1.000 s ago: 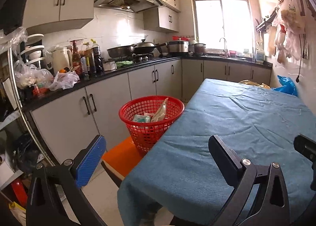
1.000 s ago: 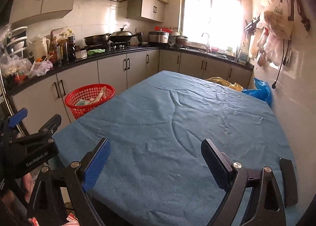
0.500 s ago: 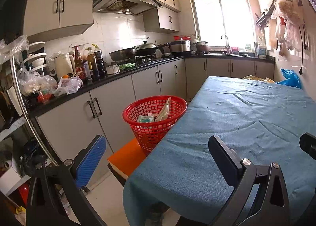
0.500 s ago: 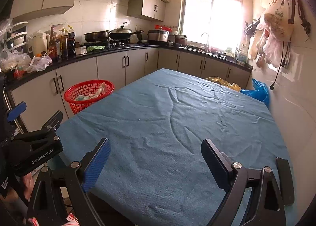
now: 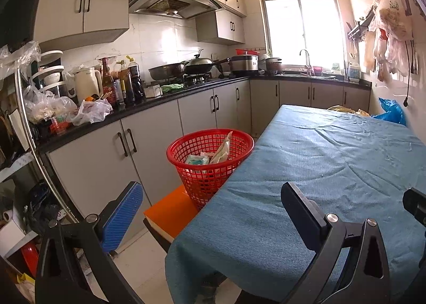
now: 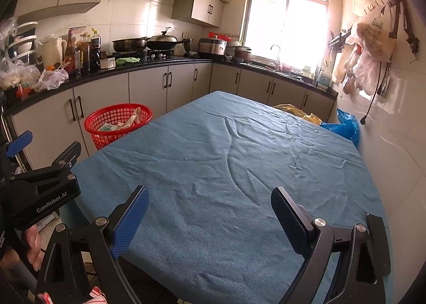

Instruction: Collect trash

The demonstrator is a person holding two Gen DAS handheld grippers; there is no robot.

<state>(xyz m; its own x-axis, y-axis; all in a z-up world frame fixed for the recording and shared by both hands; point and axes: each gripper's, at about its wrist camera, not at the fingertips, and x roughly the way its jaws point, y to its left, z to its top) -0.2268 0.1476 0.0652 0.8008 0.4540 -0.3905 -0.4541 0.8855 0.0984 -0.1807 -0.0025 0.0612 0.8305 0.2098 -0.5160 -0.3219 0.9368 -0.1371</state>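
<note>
Left gripper (image 5: 213, 213): jaws spread wide, nothing between them, held over the near left corner of the bench (image 5: 332, 171), which is draped in a wrinkled blue-green cloth. Right gripper (image 6: 210, 213): jaws likewise spread wide and empty, held over the near edge of the same bench.

Round red plastic mesh basket (image 5: 210, 155): stands upright on a flat orange seat (image 5: 170, 213) just beside the bench's left edge, between the bench and the grey lower cabinets (image 5: 151, 144). Inside it lie crumpled wrappers and a pale packet (image 5: 221, 148) leaning against the far rim (contents otherwise too small to identify). In the right wrist view the basket (image 6: 117, 123) sits at far left, beyond the left gripper's black body, which a hand (image 6: 33, 245) grips from below.

Far end of the bench, right side: a crumpled yellow plastic bag (image 6: 298, 113) and a blue plastic bag (image 6: 343, 125) rest against the white tiled wall. The cloth between the grippers and those bags carries no loose items.

Black countertop at left holds bottles, a cream kettle (image 5: 85, 83) and clear plastic bags.
</note>
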